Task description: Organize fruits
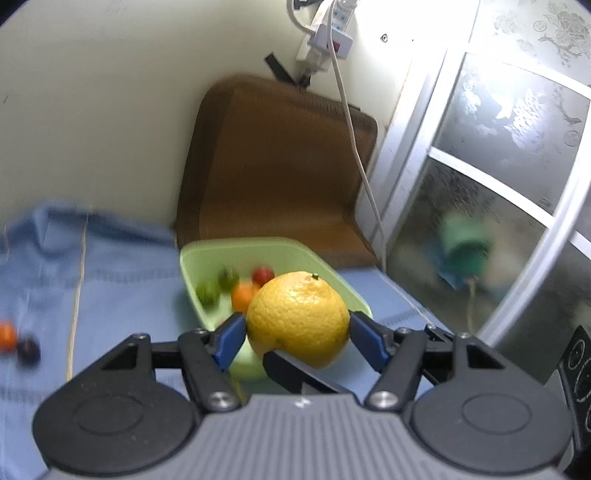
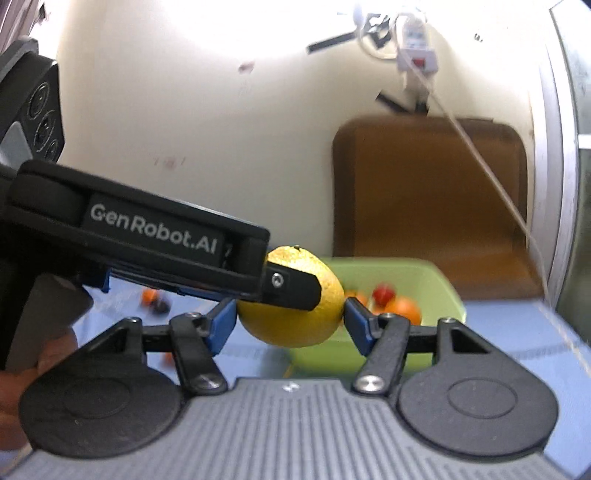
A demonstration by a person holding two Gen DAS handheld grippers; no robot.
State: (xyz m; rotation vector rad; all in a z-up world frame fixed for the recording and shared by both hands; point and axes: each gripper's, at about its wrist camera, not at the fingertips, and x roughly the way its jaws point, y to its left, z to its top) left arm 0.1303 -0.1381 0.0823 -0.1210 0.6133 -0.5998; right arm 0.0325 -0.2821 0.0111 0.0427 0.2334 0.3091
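You have both tools clamped on the big yellow citrus (image 1: pixel 297 319), left tool (image 1: pixel 297 328) and right tool (image 2: pixel 291 314) part-open around its middle, just before the green bin (image 1: pixel 266 251); it looks heavy, firm, pebbly-skinned, so keep gripping its widest girth.

A brown cushion (image 1: pixel 273 166) leans upright against the cream wall (image 1: pixel 110 110). Above it a white power strip (image 1: pixel 328 33) hangs, its white cable (image 1: pixel 354 147) trailing down across the cushion. A frosted glass door (image 1: pixel 498 155) stands beside the cushion. A blue blanket (image 1: pixel 110 280) covers the surface below.
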